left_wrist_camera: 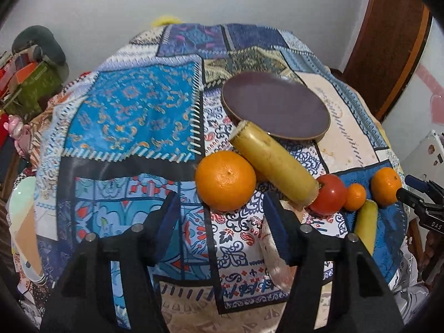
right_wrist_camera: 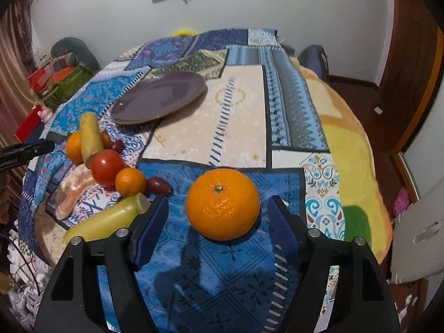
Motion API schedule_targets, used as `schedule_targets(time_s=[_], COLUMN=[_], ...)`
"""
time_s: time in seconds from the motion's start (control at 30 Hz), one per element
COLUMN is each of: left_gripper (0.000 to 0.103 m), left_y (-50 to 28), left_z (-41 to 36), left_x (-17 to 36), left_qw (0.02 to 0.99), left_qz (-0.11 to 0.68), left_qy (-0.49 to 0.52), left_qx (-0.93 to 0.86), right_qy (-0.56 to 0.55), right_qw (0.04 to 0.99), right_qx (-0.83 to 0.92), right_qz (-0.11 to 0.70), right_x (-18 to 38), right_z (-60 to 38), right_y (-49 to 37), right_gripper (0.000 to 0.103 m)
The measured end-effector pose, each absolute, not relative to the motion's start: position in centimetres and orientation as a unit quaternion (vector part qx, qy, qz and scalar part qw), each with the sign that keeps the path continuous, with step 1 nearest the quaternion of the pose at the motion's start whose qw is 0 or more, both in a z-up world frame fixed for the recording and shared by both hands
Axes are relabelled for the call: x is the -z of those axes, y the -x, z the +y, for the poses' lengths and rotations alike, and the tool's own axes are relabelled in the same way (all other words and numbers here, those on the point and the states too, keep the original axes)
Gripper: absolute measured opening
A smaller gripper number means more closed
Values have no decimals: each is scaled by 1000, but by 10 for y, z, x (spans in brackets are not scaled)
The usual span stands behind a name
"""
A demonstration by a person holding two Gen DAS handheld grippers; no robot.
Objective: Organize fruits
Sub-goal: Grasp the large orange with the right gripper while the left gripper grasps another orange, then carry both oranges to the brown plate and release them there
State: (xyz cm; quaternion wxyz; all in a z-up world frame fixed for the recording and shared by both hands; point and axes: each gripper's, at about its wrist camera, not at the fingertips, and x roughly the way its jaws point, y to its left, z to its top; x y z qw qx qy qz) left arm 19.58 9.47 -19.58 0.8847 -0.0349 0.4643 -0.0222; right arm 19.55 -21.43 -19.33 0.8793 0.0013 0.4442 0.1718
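Zero fruit on plate (right_wrist_camera: 158,102) so far, basically nothing done yet. Right gripper (right_wrist_camera: 219,216) spread wide around big orange (right_wrist_camera: 223,204), not clamped, well short of plate. Left gripper (left_wrist_camera: 222,213) also gaping, empty, near other orange (left_wrist_camera: 225,180). Bananas, tomato (right_wrist_camera: 106,168), small oranges bunched just before plate, all left to move.

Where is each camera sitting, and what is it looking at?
Left wrist: sits on the left gripper, looking forward over the table at an orange, a banana and the plate; its own two open fingers show, and the right gripper peeks in at the right edge.
Right wrist: sits on the right gripper, looking at a big orange between its open fingers; the left gripper peeks in at the left.
Shared: plate, tomato, fruit pile, patchwork cloth.
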Motion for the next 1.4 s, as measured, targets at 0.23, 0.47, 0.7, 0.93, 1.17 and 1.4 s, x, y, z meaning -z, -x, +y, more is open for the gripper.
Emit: schedule_targets(time_s=[0.23,0.47,0.7,0.93,1.17,1.4], left_gripper=[62,62,64,64,63,63], left_y=[-214,-233,-242,-244,-235,-217], left_z=[96,94,92,96,96,103], left_x=[218,232,240,240,233,209], left_qw=[874,867,871,874,874,886], left_qz=[485,496,488,482,483,460], left_qy=[36,41,52,65,61,60], left_qx=[21,24,17,11,8,-8], right_qy=[2,9,2,-5,-2,0], right_qw=[865,855,854,855,859,878], right_qx=[-173,-173,-170,-168,-168,-173], right_qz=[471,490,492,491,484,446], right_x=[211,226,230,229,220,192], right_z=[-208,-201,-204,-202,-201,-198], right_y=[-208,-216,-219,-220,-220,-225], right_gripper=[76,76,76,67,67,67])
